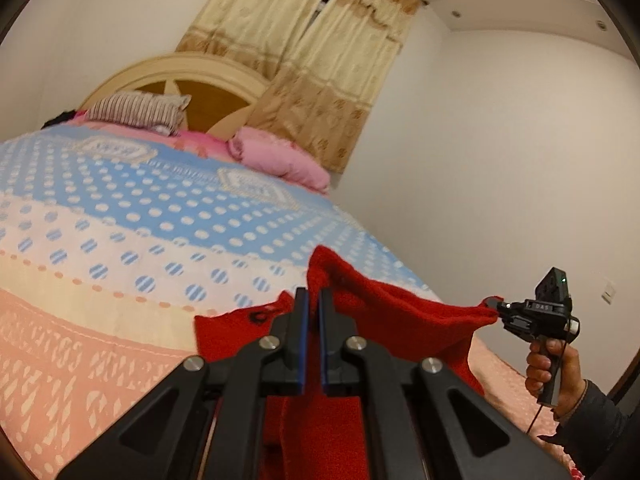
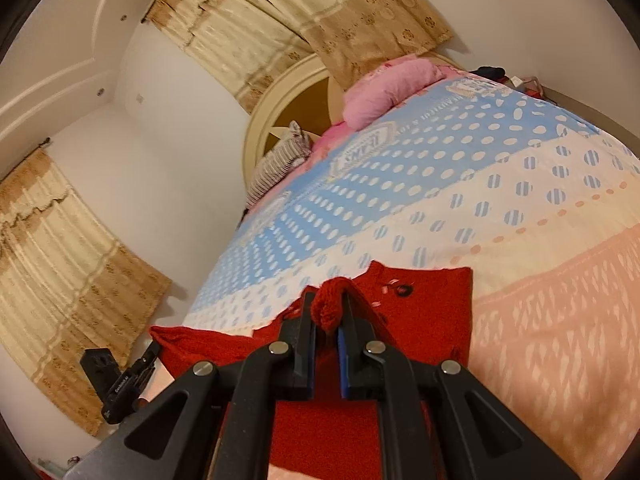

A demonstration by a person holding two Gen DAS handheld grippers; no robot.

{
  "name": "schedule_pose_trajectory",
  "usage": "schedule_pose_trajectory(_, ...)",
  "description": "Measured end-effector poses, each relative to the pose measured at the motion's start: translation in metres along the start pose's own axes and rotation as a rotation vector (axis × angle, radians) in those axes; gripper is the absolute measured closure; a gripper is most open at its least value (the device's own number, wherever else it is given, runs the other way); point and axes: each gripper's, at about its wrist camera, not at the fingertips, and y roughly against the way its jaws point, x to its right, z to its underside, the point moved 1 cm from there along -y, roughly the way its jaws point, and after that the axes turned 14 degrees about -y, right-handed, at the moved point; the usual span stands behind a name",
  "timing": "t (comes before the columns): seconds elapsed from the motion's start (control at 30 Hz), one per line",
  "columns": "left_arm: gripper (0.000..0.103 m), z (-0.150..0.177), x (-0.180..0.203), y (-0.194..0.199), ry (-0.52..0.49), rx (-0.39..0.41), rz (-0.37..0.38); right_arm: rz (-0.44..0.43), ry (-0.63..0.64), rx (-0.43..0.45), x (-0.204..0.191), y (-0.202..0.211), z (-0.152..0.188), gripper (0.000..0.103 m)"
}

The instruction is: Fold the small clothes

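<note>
with both my left gripper (image 1: 313, 300) and right gripper (image 2: 329, 312) clamped on the red sweater (image 1: 400, 308), i should keep its edge taut and level above the bed (image 1: 160, 240).

I note a plain red knitted garment (image 1: 400, 316), with small dark and pale marks near its far edge in my right view. Bedspread (image 1: 160, 208): far band blue with white dots, middle band cream with blue striped dots, near band salmon with pale flecks. Far off, a striped brown-and-white pillow (image 1: 138, 112), a plain pink quilt (image 1: 280, 156), beige curtains (image 1: 320, 68) patterned tan. Gripper fingers (image 1: 298, 320) black, pads blue.
</note>
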Motion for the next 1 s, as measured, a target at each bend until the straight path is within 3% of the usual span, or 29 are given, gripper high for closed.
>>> schedule_pose_trajectory(0.17, 0.099, 0.021, -0.019, -0.049, 0.053, -0.099, -0.014, 0.080, 0.008, -0.022, 0.019, -0.049, -0.009, 0.095)
schedule_pose_trajectory(0.27, 0.098, 0.036, -0.026, -0.074, 0.045, -0.188, -0.123, 0.142, -0.003, -0.007, 0.041, -0.081, -0.012, 0.095)
schedule_pose_trajectory(0.33, 0.095, 0.045, -0.034, -0.077, 0.091, -0.218, -0.164, 0.196, 0.015, -0.003, 0.049, -0.096, -0.009, 0.092)
schedule_pose_trajectory(0.37, 0.091, 0.050, -0.039, -0.074, 0.126, -0.228, -0.167, 0.260, 0.045, -0.009, 0.049, -0.103, -0.003, 0.073)
schedule_pose_trajectory(0.4, 0.083, 0.055, -0.043, -0.069, 0.155, -0.233, -0.156, 0.298, 0.068, -0.008, 0.049, -0.105, 0.002, 0.036)
schedule_pose_trajectory(0.43, 0.074, 0.058, -0.045, -0.064, 0.161, -0.226, -0.157, 0.306, 0.101, -0.011, 0.046, -0.104, 0.009, 0.020)
schedule_pose_trajectory(0.47, 0.068, 0.061, -0.047, -0.056, 0.163, -0.217, -0.176, 0.274, 0.149, -0.010, 0.042, -0.098, 0.016, 0.013)
schedule_pose_trajectory(0.53, 0.043, 0.066, -0.051, -0.041, 0.187, -0.200, -0.209, 0.272, 0.248, 0.006, 0.034, -0.088, 0.028, 0.013)
schedule_pose_trajectory(0.6, 0.038, 0.071, -0.056, -0.029, 0.232, -0.183, -0.212, 0.309, 0.306, 0.020, 0.033, -0.079, 0.034, 0.013)
schedule_pose_trajectory(0.7, 0.036, 0.076, -0.055, -0.022, 0.251, -0.174, -0.192, 0.280, 0.224, 0.001, 0.045, -0.061, 0.036, 0.013)
schedule_pose_trajectory(0.83, 0.024, 0.079, -0.033, -0.013, 0.178, -0.185, -0.186, 0.302, 0.130, -0.007, 0.066, -0.038, 0.047, 0.013)
schedule_pose_trajectory(1.0, 0.017, 0.081, -0.004, -0.008, 0.028, -0.225, -0.208, 0.263, 0.057, -0.067, 0.079, -0.017, 0.068, 0.013)
